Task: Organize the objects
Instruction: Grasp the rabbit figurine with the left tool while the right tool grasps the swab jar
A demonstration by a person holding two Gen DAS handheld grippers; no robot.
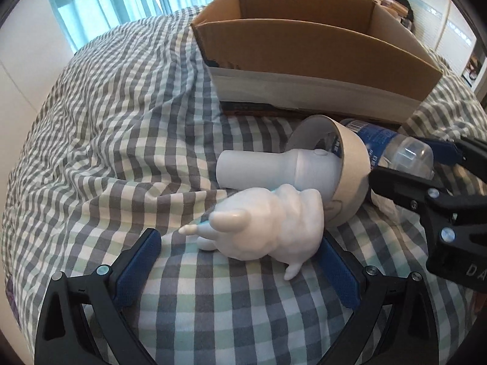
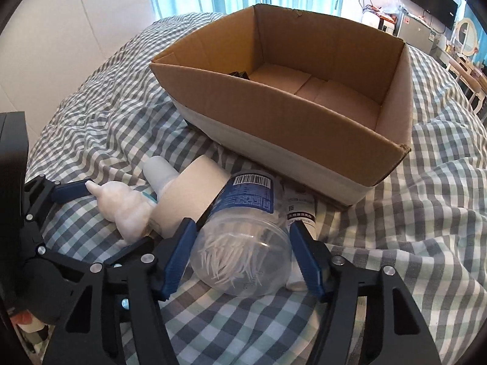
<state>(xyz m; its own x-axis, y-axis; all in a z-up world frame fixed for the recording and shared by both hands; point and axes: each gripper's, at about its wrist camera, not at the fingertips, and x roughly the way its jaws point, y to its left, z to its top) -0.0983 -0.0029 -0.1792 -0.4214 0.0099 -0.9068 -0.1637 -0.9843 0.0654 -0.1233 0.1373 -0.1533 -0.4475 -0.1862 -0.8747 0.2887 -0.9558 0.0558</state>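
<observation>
A white animal figurine [image 1: 268,222] lies on the checked quilt between the fingers of my left gripper [image 1: 239,238]. That gripper is open: its left pad stands well clear, and its right pad is close beside the figurine. A clear plastic jar [image 2: 243,243] with a blue label and white sticks inside lies on its side. My right gripper [image 2: 242,223] is shut on it, a blue pad against each side. The left wrist view shows the right gripper [image 1: 401,158] around the jar [image 1: 404,152]. In the right wrist view the left gripper [image 2: 118,213] straddles the figurine [image 2: 127,210].
A beige tape roll [image 1: 350,164] and a white bottle [image 1: 274,170] lie between the figurine and the jar. A white tube with a black label [image 2: 301,213] lies under the jar. An open cardboard box [image 2: 274,106] stands just behind on the bed.
</observation>
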